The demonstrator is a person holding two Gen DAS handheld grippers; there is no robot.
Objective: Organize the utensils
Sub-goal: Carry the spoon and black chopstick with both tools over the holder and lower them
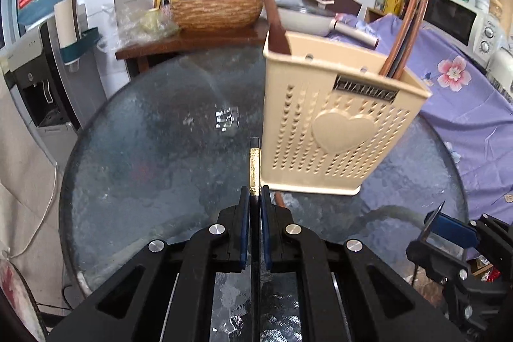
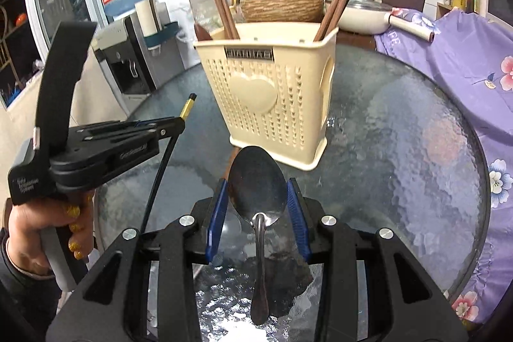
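**Utensils on their way to the holder**

Round glass bench [image 1: 144, 149] carries a cream utensil holder [image 1: 333, 130] with wooden chopsticks [image 1: 405, 37] leaning in it. Left hand-held gripper [image 1: 255, 197] is clamped tight on a black, gold-banded chopstick [image 1: 254, 169] just beside the holder. Right hand-held gripper [image 2: 256, 194] pinches a steel spoon [image 2: 258, 181] by its bowl.
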